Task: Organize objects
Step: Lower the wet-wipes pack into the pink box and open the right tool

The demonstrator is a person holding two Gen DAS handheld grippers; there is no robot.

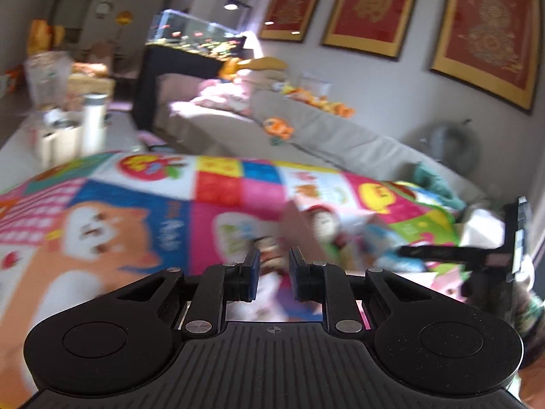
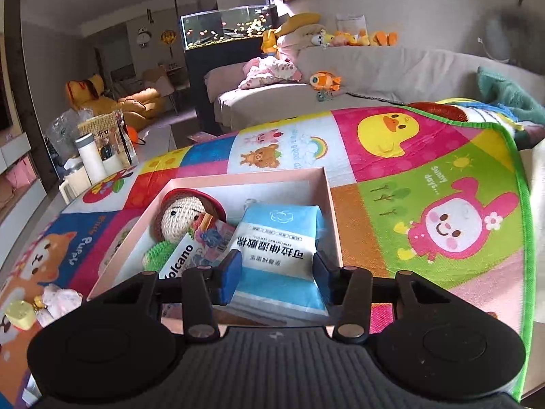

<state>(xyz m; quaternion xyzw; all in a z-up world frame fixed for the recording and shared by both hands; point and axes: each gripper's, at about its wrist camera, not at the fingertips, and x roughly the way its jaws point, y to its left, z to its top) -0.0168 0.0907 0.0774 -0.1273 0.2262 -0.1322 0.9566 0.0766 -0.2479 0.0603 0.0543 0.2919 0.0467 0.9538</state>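
Note:
A shallow pink box (image 2: 327, 201) lies on the colourful cartoon mat (image 2: 425, 156). Inside it are a crochet doll (image 2: 184, 218) with a red hat, a white "Volcano" packet (image 2: 180, 259) and a blue pack of wipes (image 2: 279, 238). My right gripper (image 2: 276, 272) reaches into the box's near right part, its blue pads pressing both sides of the wipes pack. In the blurred left wrist view my left gripper (image 1: 274, 262) hovers over the mat with its jaws drawn close and nothing seen between them. The box (image 1: 296, 218) and doll (image 1: 323, 220) lie just beyond it.
A small yellow item (image 2: 20, 313) and a pale pink fluffy thing (image 2: 61, 298) rest on the mat left of the box. A white bottle (image 2: 89, 160) and clutter stand past the mat's far left edge. A grey sofa (image 2: 374, 68) with plush toys runs behind.

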